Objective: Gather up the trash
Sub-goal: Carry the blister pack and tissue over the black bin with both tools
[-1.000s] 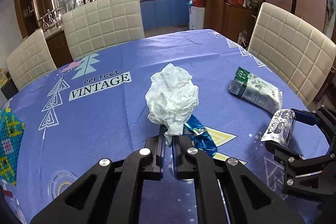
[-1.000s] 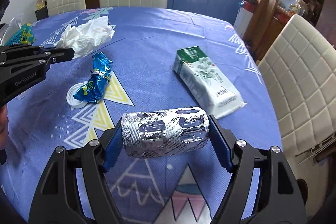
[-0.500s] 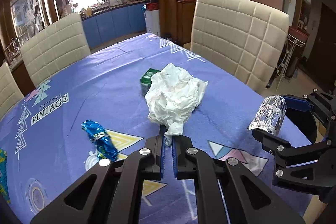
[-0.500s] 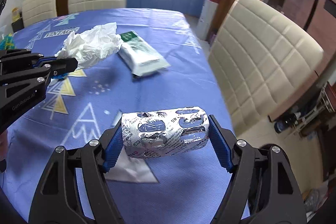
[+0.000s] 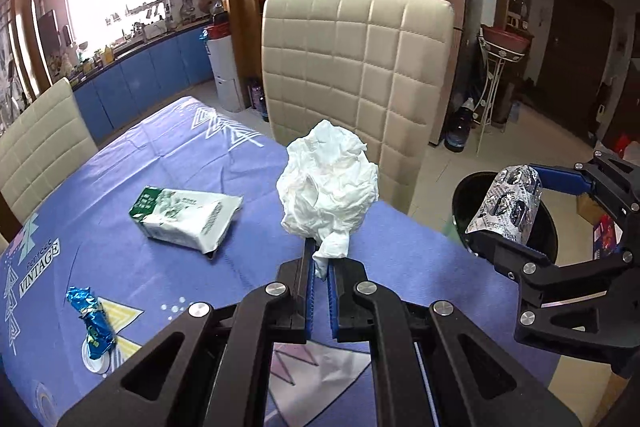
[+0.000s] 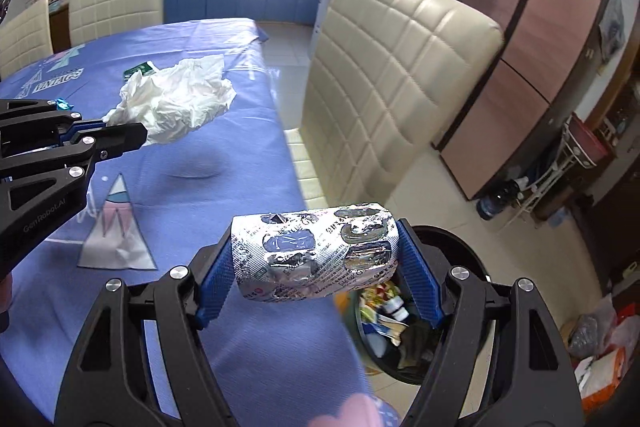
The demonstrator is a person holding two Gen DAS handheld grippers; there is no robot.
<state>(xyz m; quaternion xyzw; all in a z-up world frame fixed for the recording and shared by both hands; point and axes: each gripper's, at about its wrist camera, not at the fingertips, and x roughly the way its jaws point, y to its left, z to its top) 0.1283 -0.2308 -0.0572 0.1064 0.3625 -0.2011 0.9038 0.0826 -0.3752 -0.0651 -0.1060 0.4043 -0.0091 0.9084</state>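
The left gripper [image 5: 319, 267] has its jaws closed almost together on the lower tail of a crumpled white tissue [image 5: 328, 187]. The tissue is held in the air above the near edge of the table [image 5: 160, 155], in front of a cream quilted chair [image 5: 356, 67].

The right gripper [image 6: 316, 259] has its jaws set moderately wide and clamped on the two ends of a spent foil blister pack [image 6: 314, 255], bowed into a curve between the blue pads [image 6: 214, 279]. The pack hangs beyond the table edge, over the rim of a black bin [image 6: 452, 239] standing on the floor beside the table. The bin holds mixed refuse.

On the blue patterned tablecloth [image 5: 100, 195] lie a green-and-white tissue packet [image 5: 184, 217] and, well apart from it, a crumpled blue foil wrapper [image 5: 94, 327].
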